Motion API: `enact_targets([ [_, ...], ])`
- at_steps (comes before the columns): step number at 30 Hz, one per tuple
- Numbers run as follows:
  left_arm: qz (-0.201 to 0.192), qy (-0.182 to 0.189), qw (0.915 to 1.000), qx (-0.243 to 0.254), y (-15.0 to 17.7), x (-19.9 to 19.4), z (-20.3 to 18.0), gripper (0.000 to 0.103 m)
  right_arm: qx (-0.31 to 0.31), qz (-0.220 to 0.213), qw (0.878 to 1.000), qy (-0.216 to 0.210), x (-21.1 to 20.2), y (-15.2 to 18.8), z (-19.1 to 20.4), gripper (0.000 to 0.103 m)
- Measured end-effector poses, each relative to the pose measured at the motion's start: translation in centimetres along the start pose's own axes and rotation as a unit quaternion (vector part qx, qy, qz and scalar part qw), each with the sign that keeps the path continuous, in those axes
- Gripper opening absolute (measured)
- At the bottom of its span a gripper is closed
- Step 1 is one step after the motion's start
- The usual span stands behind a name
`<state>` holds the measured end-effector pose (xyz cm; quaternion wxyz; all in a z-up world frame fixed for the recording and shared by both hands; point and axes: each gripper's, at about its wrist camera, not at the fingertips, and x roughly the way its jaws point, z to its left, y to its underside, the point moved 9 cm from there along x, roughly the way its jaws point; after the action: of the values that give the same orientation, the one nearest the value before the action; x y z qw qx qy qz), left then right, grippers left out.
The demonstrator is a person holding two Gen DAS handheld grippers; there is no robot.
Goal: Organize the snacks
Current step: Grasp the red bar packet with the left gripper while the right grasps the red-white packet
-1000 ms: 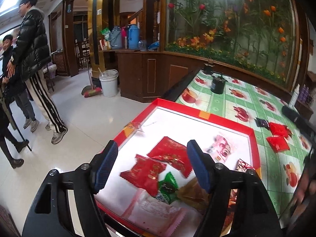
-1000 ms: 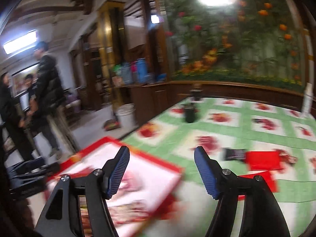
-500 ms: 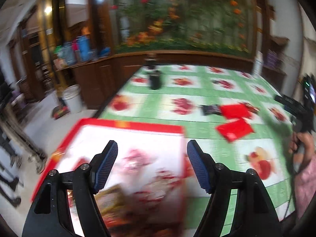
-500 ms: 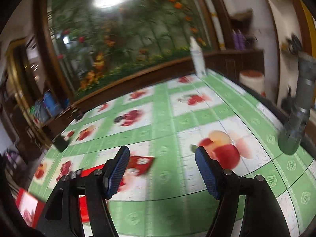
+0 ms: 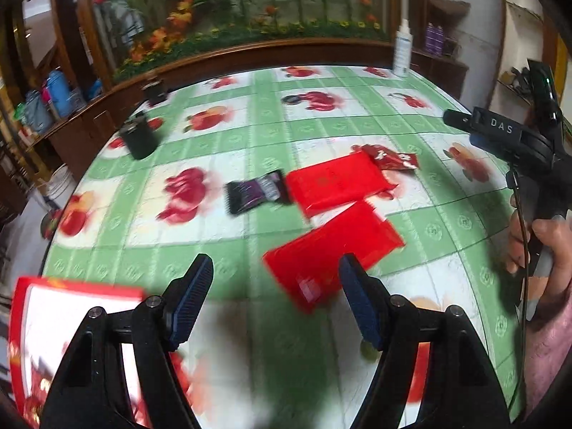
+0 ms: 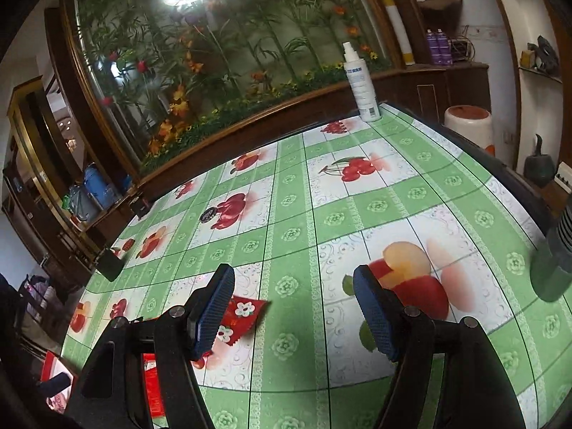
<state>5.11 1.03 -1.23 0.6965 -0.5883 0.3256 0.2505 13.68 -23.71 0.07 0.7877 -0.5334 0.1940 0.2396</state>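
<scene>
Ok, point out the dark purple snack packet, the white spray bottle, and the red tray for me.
dark purple snack packet (image 5: 255, 191): left wrist view, middle of the wrapper.
white spray bottle (image 6: 361, 84): right wrist view, on its labelled body.
red tray (image 5: 77, 285): left wrist view, on its far red rim.

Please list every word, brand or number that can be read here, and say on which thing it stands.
"DAS": white letters on the right gripper.
Spray bottle: label print too small to read.
Black snack packet: print blurred.
Small red snack packet: gold print illegible.
</scene>
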Motion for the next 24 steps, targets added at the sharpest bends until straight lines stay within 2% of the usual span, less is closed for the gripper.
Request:
enact_targets([
  [2,-0.009,0.001,0.9999,0.007,-0.6,0.6,-0.4,0.072,-0.006,0.002,1.0,0.0,0.3,0.0,0.1,0.072],
  [7,-0.006,0.03,0.9994,0.017,-1.7,2.8,-2.0,0.072,-0.01,0.012,1.0,-0.007,1.1,0.1,0.5,0.072],
  [11,0.025,0.031,0.9992,-0.01,-1.4,5.0,-1.8,0.072,-0.01,0.014,1.0,-0.01,1.1,0.0,0.7,0.072],
  [13,0.02,0.046,0.9985,-0.019,-0.9,4.9,-2.1,0.073,-0.007,0.016,1.0,-0.011,1.1,0.0,0.7,0.072],
  [20,0.02,0.086,0.996,0.014,0.4,3.6,-4.7,0.072,-0.013,0.028,0.999,-0.021,1.8,0.6,1.2,0.072],
  [24,0.042,0.098,0.9928,0.053,2.5,3.1,-6.4,0.073,-0.029,0.052,0.997,-0.052,3.0,1.1,2.5,0.072],
])
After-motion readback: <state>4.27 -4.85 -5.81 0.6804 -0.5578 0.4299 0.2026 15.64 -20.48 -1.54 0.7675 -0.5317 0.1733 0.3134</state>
